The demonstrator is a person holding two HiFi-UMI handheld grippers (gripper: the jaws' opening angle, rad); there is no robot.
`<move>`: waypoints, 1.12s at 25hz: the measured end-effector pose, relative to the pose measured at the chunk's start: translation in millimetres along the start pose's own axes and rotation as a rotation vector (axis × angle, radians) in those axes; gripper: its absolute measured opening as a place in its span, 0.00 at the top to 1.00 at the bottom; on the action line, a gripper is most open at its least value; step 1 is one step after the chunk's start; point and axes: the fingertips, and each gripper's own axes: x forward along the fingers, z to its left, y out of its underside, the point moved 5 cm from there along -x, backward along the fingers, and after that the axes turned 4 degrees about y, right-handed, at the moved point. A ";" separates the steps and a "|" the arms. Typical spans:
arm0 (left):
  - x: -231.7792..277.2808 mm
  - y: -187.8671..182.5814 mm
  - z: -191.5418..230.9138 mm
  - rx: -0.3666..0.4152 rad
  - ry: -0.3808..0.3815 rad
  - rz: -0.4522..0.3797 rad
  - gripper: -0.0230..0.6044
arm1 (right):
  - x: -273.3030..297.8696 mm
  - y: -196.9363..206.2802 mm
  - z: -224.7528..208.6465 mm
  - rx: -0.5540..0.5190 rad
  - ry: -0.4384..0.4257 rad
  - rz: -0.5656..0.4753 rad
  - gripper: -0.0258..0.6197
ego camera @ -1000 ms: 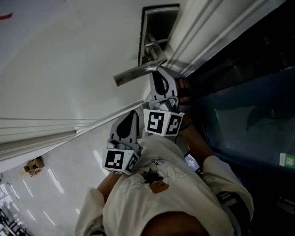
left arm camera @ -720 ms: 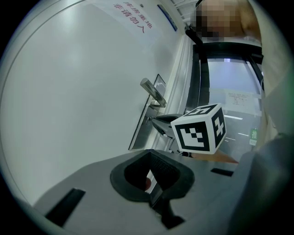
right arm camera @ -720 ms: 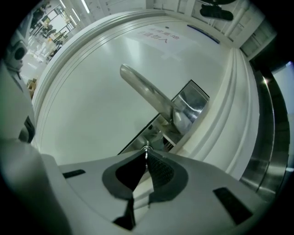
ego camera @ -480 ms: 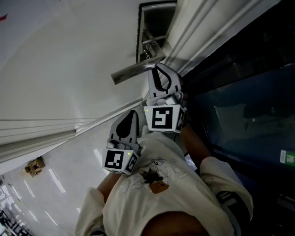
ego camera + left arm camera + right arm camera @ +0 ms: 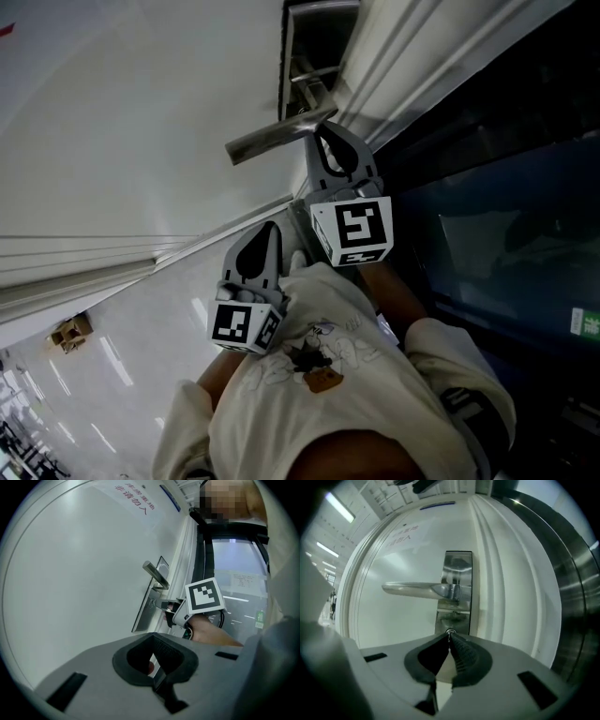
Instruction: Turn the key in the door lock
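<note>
A steel lock plate [image 5: 465,559] with a lever handle [image 5: 417,589] sits on the white door. Just below the lever, my right gripper [image 5: 450,636] points level at the keyhole. Its jaws are shut on the small metal key [image 5: 450,632], which sits in the lock. In the left gripper view the right gripper [image 5: 165,605] reaches the plate [image 5: 145,616] under the handle [image 5: 154,573]. From the head view it [image 5: 323,136] lies under the lever [image 5: 277,136]. My left gripper [image 5: 265,232] hangs back from the door, shut with nothing in it.
The white door [image 5: 141,122] has raised mouldings along its frame [image 5: 412,66]. A dark glass panel [image 5: 506,225] stands to the right of the frame. A red-lettered notice [image 5: 133,501] is stuck high on the door. The person's sleeves and shirt fill the lower head view.
My right gripper has rolled about its own axis at the keyhole, and its marker cube now shows a different face. The left gripper has stayed where it was.
</note>
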 end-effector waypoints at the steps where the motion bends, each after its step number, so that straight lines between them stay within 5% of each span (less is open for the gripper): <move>1: 0.0 0.2 -0.3 0.000 -0.001 0.001 0.95 | 0.1 0.7 -1.3 0.044 -0.009 0.000 0.93; 21: 2.9 2.5 -6.4 0.008 -0.006 0.005 0.95 | 3.4 15.7 -18.2 0.912 -0.224 -0.044 0.91; 28: 4.6 3.0 -7.0 0.009 -0.003 0.007 0.96 | 5.5 17.6 -19.4 1.098 -0.292 -0.051 0.91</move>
